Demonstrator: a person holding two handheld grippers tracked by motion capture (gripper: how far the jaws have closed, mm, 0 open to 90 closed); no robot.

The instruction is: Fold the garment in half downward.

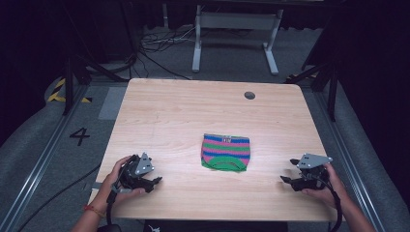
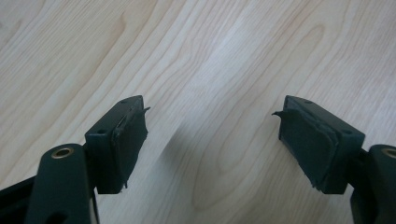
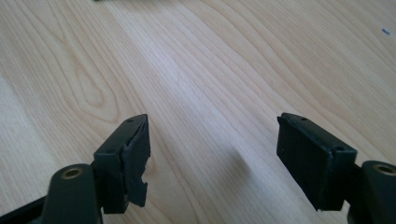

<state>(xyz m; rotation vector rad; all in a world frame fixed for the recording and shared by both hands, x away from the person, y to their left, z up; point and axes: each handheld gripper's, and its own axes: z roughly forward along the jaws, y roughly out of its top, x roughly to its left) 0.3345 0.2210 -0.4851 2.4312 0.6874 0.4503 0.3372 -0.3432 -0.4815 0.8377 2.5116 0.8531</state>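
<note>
Left gripper point(image 1: 155, 183) and right gripper point(image 1: 289, 171), both spread wide and empty, either side of the striped knitted cloth point(image 1: 226, 152) (folded, mid-table point(image 1: 164, 111)). Probably between steps, nothing gripped. Next: close in on the cloth's near corners.

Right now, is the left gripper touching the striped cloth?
Apart. The high view shows bare table between the left gripper and the striped cloth.

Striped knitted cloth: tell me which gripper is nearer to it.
Left, narrowly. The left gripper sits off the striped knitted cloth's near-left corner; the right gripper sits slightly farther off its right side. Both are open and touch nothing.
</note>
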